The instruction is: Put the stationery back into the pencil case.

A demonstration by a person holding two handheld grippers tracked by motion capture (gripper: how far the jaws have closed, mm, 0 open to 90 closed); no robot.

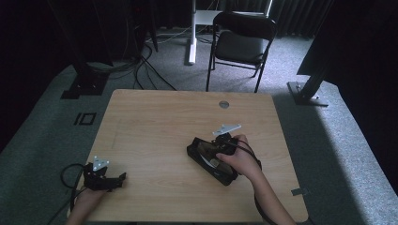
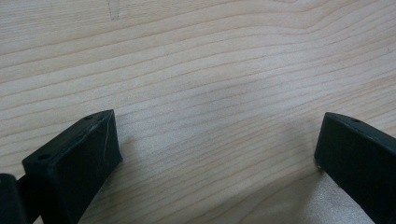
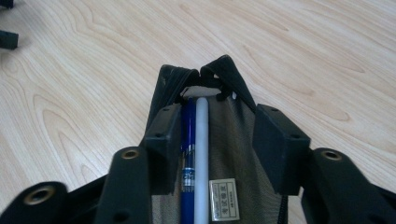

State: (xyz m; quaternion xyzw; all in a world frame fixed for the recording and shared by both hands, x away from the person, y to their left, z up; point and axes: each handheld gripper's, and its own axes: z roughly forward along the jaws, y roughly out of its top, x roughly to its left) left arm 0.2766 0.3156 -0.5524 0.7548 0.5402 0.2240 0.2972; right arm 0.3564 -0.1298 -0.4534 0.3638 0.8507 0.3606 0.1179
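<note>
A black pencil case lies open on the wooden table, right of centre. In the right gripper view its black rim spreads around a brown mesh lining, with a blue pen and a white pen lying side by side inside. My right gripper hovers over the opening with its jaws apart, straddling the pens; neither pad presses on anything. In the high view my right gripper sits over the case in a hand. My left gripper rests at the table's near left, open above bare wood.
A white label is sewn into the case lining. A round cable grommet sits near the table's far edge. A black folding chair stands behind the table, dark stands and cables to both sides on the carpet.
</note>
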